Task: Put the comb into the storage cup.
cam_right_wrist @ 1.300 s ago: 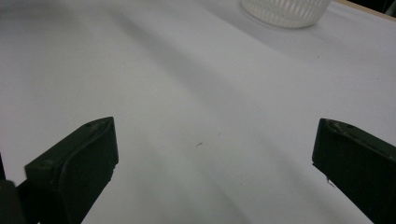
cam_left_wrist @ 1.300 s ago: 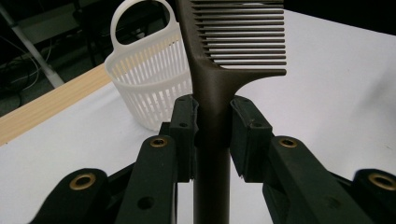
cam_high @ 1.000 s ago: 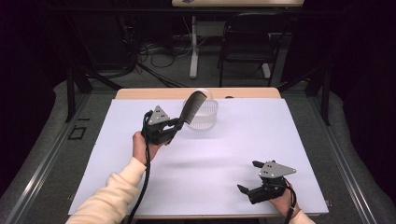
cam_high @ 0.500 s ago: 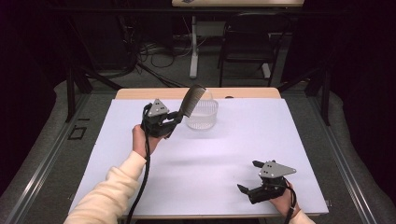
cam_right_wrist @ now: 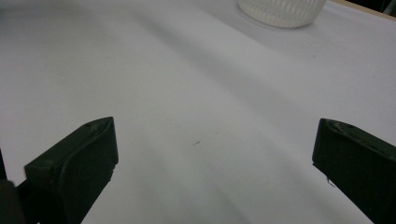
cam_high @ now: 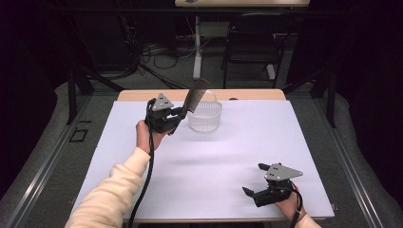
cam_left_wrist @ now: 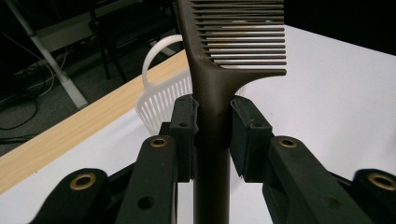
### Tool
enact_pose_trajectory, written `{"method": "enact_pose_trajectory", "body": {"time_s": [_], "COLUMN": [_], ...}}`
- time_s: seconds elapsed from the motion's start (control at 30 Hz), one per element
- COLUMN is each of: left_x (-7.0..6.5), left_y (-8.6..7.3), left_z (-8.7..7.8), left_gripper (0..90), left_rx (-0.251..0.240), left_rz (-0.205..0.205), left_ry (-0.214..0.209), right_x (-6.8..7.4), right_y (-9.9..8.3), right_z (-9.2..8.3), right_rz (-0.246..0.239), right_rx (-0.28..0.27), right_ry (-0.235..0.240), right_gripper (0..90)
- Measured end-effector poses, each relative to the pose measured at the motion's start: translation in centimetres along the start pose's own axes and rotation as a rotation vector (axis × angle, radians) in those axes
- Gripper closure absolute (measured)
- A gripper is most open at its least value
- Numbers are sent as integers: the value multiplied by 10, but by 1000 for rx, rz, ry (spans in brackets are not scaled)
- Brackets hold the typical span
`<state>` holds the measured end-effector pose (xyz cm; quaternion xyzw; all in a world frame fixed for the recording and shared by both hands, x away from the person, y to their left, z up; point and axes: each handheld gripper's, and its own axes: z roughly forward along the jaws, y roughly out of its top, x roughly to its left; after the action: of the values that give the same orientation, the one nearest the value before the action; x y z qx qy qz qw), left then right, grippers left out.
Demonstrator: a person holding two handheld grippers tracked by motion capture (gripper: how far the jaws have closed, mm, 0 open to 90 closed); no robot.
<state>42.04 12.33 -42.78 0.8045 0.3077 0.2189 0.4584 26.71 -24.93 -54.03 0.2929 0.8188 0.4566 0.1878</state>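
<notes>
My left gripper [cam_high: 177,116] clamps a dark brown comb [cam_high: 196,94] by its handle, both pads pressed flat against the narrow shaft, as the left gripper view shows: the handle [cam_left_wrist: 211,140] runs straight up between my two black jaws and widens into the toothed head above them. In the high view the comb's long axis slants up and away from me toward the table's far right, handle end low at my jaws, toothed end highest and raised in the air over the near left rim of the white plastic basket [cam_high: 205,116]. The teeth [cam_left_wrist: 247,42] stick out sideways from the spine, to the right in the left gripper view, and lie level like rungs. The basket stands on the white table cover [cam_high: 214,156] near the far edge, just beside my left gripper; its ribbed wall and looped handle [cam_left_wrist: 161,51] show behind the comb in the left gripper view. My right gripper [cam_high: 254,180] rests low over the near right part of the cover, well apart from the comb and basket, and its jaws stand wide apart with nothing but bare white surface between them; the basket's base [cam_right_wrist: 280,11] sits far ahead of them.
</notes>
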Motion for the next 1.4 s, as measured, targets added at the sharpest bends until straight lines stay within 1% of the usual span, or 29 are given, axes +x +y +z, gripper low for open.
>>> {"method": "enact_pose_trajectory", "body": {"time_s": [0.13,0.2,0.33,0.47,0.63,0.8,0.97,1.07,1.3,1.4], "left_x": [4,6,12,17,20,21,23,24,29,30], "left_y": [3,4,6,9,13,17,22,25,29,31], "left_z": [2,4,8,12,14,16,18,19,25,27], "left_gripper": [724,724,724,724,725,724,725,724,724,724], "left_rx": [-3,8,16,30,29,30,23,24,32,26], "left_rz": [-5,4,-7,-8,-6,-2,-4,7,-1,-8], "left_ry": [3,12,21,12,13,16,16,17,30,32], "right_x": [1,1,1,1,1,1,2,2,2,2], "right_y": [1,1,1,1,1,1,2,1,1,1], "right_z": [1,2,1,3,2,4,3,3,4,3], "right_rz": [-4,-2,-6,-10,-8,-6,-12,-12,-7,-7], "right_rx": [0,4,0,8,5,10,6,13,14,12], "right_ry": [4,10,12,30,35,31,34,35,42,42], "right_gripper": [0,0,0,0,0,0,0,0,0,0]}}
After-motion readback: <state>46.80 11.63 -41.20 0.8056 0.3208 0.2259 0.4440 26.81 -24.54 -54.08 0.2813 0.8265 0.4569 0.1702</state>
